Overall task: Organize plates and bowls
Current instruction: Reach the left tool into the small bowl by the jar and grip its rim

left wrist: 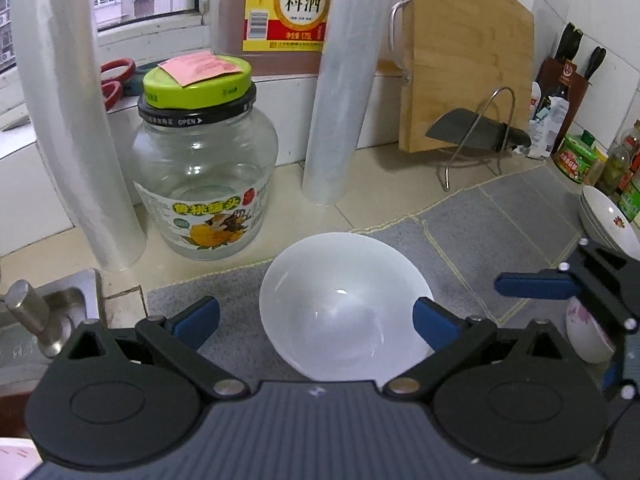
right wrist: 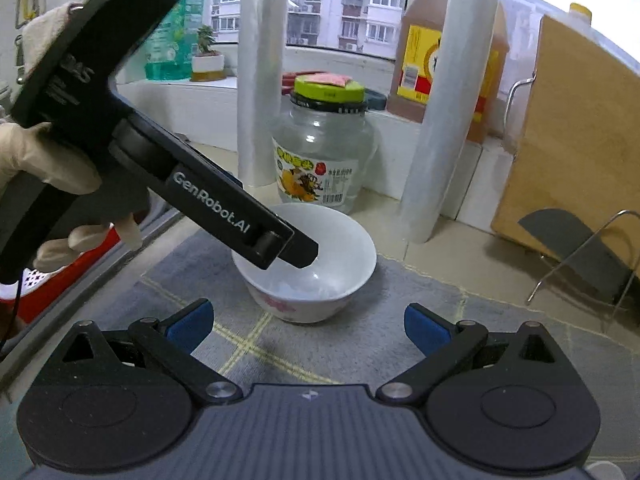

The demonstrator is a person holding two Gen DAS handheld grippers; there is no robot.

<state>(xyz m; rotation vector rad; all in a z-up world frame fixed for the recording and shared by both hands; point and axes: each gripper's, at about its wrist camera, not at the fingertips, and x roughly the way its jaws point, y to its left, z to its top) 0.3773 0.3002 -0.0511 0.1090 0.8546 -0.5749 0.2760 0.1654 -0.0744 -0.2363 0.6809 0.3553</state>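
Observation:
A plain white bowl (left wrist: 344, 304) stands upright on the grey mat (left wrist: 500, 216). My left gripper (left wrist: 316, 316) is open over it. Its right finger (left wrist: 436, 322) sits at the bowl's right rim, and its left finger (left wrist: 196, 316) is well clear of the bowl. In the right wrist view the same bowl (right wrist: 308, 276) shows pink flowers on its outside, and the left gripper (right wrist: 296, 248) reaches over its inside. My right gripper (right wrist: 308, 324) is open and holds nothing, just short of the bowl. A second flowered bowl (left wrist: 584, 332) lies under the right gripper (left wrist: 536, 284). Stacked plates (left wrist: 608, 220) stand at far right.
Behind the bowl are a glass jar (left wrist: 204, 184) with a green lid, two cling-film rolls (left wrist: 336, 92), a cooking wine bottle (left wrist: 288, 8) and a wooden cutting board (left wrist: 464, 60). A cleaver on a wire rack (left wrist: 476, 132) and condiment jars (left wrist: 580, 156) sit at right, and a sink tap (left wrist: 28, 312) at left.

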